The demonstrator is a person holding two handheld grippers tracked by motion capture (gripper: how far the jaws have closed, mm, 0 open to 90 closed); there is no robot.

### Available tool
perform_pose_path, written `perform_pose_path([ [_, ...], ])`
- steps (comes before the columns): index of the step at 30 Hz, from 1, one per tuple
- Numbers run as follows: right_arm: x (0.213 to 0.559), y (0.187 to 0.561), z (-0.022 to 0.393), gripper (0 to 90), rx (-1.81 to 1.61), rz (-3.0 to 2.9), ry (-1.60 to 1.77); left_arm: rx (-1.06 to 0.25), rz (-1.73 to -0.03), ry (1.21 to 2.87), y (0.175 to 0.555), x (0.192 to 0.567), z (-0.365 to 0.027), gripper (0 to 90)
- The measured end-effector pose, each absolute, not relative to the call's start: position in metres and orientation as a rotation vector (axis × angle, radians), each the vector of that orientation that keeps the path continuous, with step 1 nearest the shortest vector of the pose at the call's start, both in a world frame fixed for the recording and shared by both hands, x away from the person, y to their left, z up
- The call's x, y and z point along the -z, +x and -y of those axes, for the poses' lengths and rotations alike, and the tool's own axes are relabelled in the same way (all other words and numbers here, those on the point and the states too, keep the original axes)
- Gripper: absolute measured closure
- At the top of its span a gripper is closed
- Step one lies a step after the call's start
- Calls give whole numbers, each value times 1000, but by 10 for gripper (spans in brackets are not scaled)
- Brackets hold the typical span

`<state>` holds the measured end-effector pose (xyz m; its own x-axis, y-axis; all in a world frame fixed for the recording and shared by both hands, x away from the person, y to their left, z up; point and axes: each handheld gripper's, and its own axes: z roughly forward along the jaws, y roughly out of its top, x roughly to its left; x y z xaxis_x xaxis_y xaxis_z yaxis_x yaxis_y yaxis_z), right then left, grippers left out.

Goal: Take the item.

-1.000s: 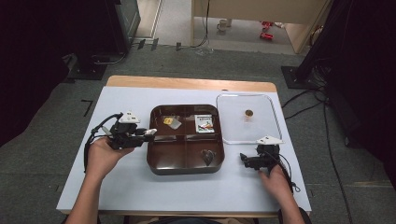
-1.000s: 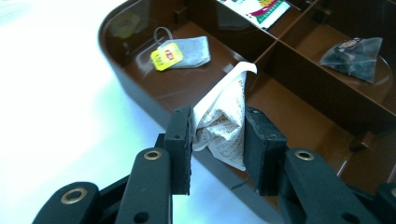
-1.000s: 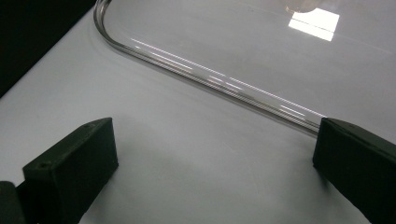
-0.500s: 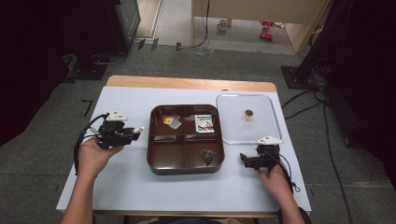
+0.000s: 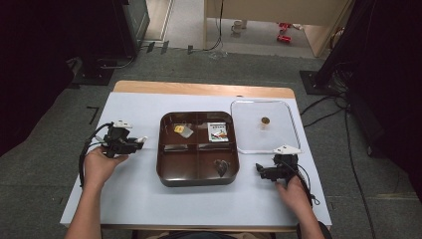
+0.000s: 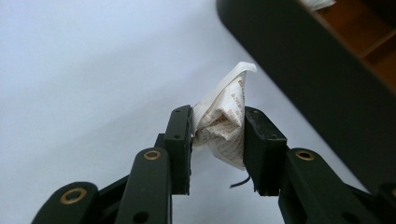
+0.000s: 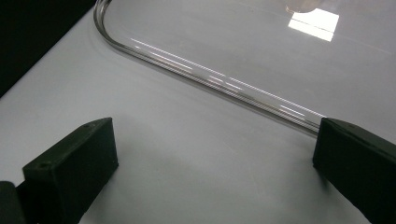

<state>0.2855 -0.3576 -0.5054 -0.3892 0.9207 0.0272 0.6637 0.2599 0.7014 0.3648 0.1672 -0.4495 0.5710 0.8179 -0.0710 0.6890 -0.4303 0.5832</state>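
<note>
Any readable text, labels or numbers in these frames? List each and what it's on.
Nothing can be read with confidence.
Crumpled white packet held in the left gripper: reddish-brown print, too creased and blurred to read.
White card in the brown tray, back right compartment: printed picture and marks, too small to read.
Clear lid, right gripper: no text visible.

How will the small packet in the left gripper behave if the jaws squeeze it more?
The packet probably crumples easily: it already looks creased and folded between the left gripper's jaws. It seems light and floppy, its free corner curling upward. It will hardly roll.
</note>
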Motion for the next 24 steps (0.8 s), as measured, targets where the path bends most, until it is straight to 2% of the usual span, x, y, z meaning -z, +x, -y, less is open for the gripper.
perform_pose_path([
  [19, 505, 285, 357, 0, -903, -2150, 1444, -284, -1244, 2308, 372, 467, -163, 645],
  [24, 505, 285, 357, 0, -903, -2150, 1444, -278, -1242, 2305, 372, 468, -163, 615],
])
